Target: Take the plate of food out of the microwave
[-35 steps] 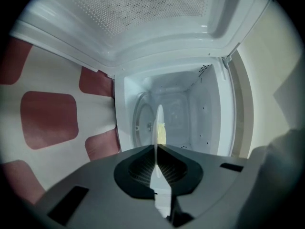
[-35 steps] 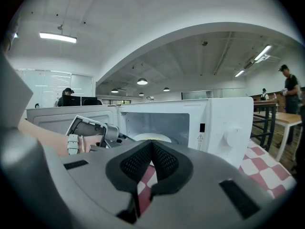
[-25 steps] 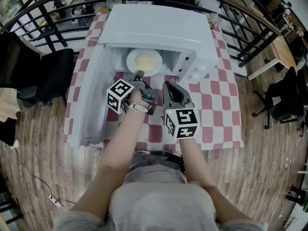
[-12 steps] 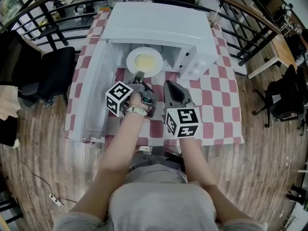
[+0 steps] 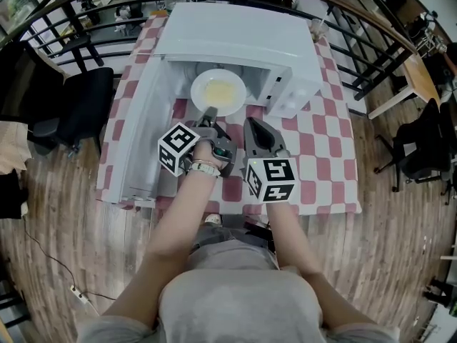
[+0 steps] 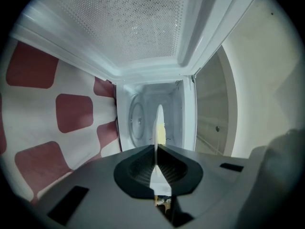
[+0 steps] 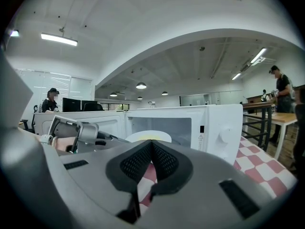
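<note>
Both sets of fingers were shut: left gripper (image 5: pixel 208 111) on the plate (image 5: pixel 218 90) rim, right gripper (image 5: pixel 252 128) empty; the plate wanted drawing from the microwave (image 5: pixel 235 38) level and slowly.

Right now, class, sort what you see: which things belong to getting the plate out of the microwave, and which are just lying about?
For the job:
plate of food
microwave, its door open
left tongs, shut on the plate's rim
right tongs, shut, holding nothing

Lying about:
checked tablecloth
black chair
wooden desk
</note>
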A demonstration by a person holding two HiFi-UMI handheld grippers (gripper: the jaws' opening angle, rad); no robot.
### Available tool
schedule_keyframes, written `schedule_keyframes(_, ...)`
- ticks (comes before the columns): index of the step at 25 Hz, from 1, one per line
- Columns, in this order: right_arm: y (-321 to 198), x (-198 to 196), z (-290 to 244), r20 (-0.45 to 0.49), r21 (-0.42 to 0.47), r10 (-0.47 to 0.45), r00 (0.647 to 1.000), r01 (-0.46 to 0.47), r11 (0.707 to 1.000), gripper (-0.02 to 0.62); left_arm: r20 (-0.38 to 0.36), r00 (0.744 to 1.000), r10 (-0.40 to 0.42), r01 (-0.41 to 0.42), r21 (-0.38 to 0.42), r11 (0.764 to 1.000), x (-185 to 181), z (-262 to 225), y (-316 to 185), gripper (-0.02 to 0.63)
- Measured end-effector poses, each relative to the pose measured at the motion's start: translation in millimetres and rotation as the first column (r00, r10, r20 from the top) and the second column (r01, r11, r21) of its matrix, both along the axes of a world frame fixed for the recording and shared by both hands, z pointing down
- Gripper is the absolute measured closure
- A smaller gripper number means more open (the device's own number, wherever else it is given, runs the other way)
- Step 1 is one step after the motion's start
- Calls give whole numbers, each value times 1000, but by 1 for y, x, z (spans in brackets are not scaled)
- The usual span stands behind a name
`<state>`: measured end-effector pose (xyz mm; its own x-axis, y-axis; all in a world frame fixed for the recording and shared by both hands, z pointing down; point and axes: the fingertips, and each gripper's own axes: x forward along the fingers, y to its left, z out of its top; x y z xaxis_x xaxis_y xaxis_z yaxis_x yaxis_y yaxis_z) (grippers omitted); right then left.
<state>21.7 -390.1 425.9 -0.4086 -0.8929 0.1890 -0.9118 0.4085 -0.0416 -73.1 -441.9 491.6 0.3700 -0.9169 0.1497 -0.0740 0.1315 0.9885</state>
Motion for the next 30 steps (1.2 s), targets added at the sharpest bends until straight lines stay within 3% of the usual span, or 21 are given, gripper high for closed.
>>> schedule_keyframes(15, 6, 5, -21, -8, 25, -18, 1000, 18, 1000, 571, -11, 1000, -24, 25, 60, 998, 5, -34, 24, 592)
schedule_keyframes(30, 14, 9, -48, 25, 33, -16, 1000, 15, 999, 571, 3, 1000, -31, 31, 49, 998, 8, -66, 48, 592)
